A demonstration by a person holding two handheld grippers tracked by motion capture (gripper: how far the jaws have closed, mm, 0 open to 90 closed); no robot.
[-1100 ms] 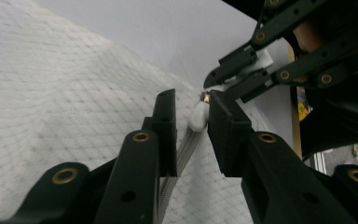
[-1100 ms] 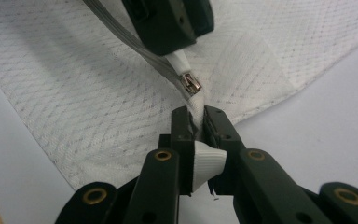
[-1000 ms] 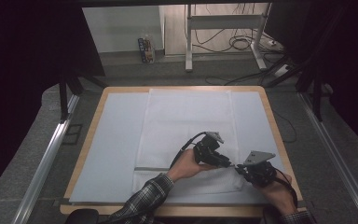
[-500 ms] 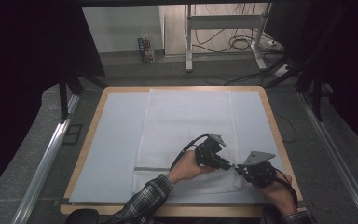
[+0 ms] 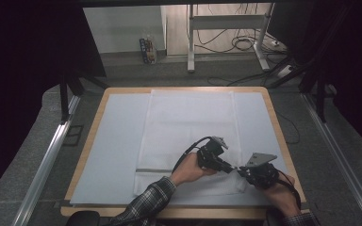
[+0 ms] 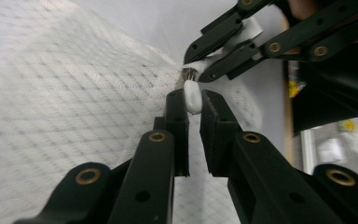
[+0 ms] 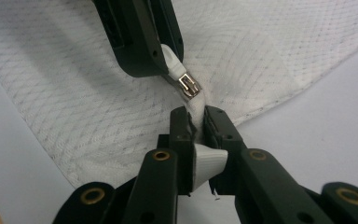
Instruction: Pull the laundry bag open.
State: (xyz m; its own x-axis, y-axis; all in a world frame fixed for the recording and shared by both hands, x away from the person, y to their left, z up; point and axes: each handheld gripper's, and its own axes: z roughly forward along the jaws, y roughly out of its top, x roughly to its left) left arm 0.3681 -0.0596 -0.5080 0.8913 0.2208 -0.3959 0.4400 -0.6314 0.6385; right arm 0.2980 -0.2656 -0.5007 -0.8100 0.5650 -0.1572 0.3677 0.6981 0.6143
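Both grippers met at the lower right of the high view. Left gripper (image 6: 193, 100) had just been closing, its jaws now pinching the white zipper pull (image 6: 192, 95); right gripper (image 7: 196, 120) clamped the mesh bag (image 5: 188, 127) edge, ready for unzipping, I judged.

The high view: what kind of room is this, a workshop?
Probably a lab recording bench: a wood-rimmed table with a white mesh bag, metal rails alongside, and loose cables on the floor behind.
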